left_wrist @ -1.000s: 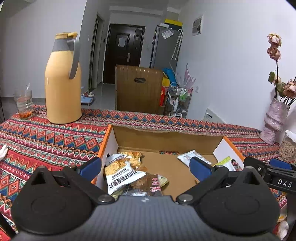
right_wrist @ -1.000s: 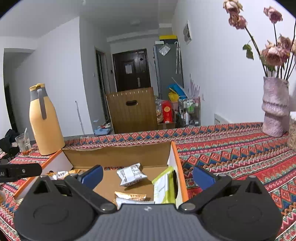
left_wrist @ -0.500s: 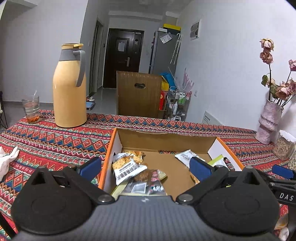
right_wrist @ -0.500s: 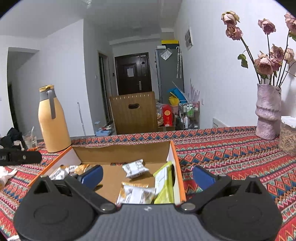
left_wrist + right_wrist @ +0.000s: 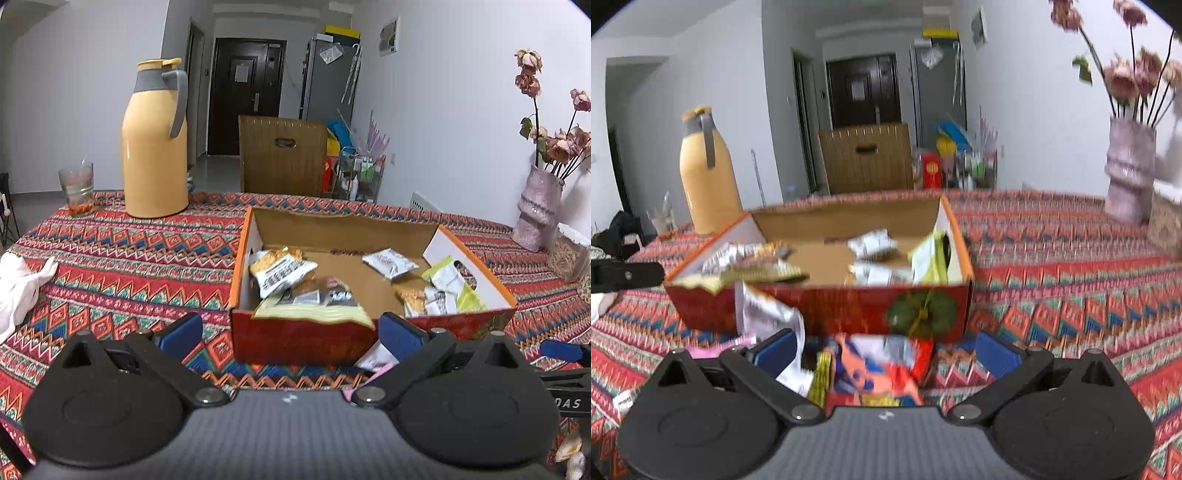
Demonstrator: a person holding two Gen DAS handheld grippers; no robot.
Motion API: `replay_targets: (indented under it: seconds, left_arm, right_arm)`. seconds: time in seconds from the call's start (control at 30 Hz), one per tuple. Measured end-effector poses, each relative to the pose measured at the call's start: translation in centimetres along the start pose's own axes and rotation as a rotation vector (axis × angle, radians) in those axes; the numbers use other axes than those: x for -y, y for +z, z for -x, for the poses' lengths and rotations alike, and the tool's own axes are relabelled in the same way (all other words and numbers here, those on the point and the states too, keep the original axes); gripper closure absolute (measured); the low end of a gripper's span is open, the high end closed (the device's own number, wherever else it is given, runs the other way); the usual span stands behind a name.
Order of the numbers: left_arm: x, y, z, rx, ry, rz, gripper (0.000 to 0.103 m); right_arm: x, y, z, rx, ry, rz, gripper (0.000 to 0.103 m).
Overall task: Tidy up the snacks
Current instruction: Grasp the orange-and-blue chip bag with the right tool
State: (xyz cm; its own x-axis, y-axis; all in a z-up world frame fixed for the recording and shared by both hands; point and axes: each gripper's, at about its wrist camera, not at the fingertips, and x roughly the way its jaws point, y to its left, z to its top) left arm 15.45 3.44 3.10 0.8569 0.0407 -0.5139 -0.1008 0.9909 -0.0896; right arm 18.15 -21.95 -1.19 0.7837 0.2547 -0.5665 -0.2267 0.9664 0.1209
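Snack box [image 5: 306,345]: open cardboard, rectangular, glossy red print on the outside, plain brown inside, orange rim. It sits on the worktop [image 5: 122,266], which is covered in a woven zigzag cloth in red, blue and green.

Inside the box, the left wrist view shows roughly six crinkly foil/plastic packets:
- white-and-orange packet [image 5: 280,271] at the left end
- dark packet [image 5: 321,293] on top of a flat pale-yellow pack [image 5: 314,314] that overhangs the front wall
- small silver-white packet [image 5: 388,261] near the back
- lime-green pouch [image 5: 448,277] leaning on the right wall
- a small orange/white packet beside it, blurred

Outside, just in front of the box (right wrist view, motion-blurred):
- one red/orange/blue printed packet [image 5: 879,373]
- one white crumpled wrapper [image 5: 768,317] leaning on the front wall
- a pink scrap to the left

Left gripper [image 5: 291,332]: blue pads spread wide, nothing between them, just short of the box's front wall.
Right gripper [image 5: 886,350]: also spread wide, straddling the red printed packet without touching it.

Also on the worktop:
- one smooth yellow thermos jug [image 5: 155,140] with a grey handle
- one drinking glass [image 5: 77,188]
- one textured pink vase [image 5: 539,206] of dried roses
- white crumpled cloth [image 5: 18,284] at the left edge
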Motion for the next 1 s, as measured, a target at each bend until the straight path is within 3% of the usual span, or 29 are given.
replay_targets:
  seconds: [0.2,0.33,0.43,0.63,1.0]
  left_arm:
    - [-0.2,-0.4,0.8,-0.005,-0.005,-0.004,0.0]
    - [-0.2,-0.9,0.9,-0.018,0.0,-0.011,0.0]
    - [-0.6,-1.1,0.9,-0.032,0.006,-0.006,0.0]
    - [-1.0,-1.6,1.2,-0.047,0.015,0.001,0.0]
    - [-1.7,-3.4,1.7,-0.097,0.04,-0.057,0.0]
  right_arm:
    - [0.0,-0.9,-1.5,-0.083,0.028,-0.027,0.008]
    - [0.6,-1.3,-2.3,-0.141,0.1,-0.077,0.024]
    - [0.7,-1.6,-2.2,-0.144,0.094,-0.091,0.038]
    - [0.7,-1.8,-0.5,-0.092,0.11,-0.089,0.044]
    - [0.9,-2.2,4.0,0.033,0.047,-0.086,0.045]
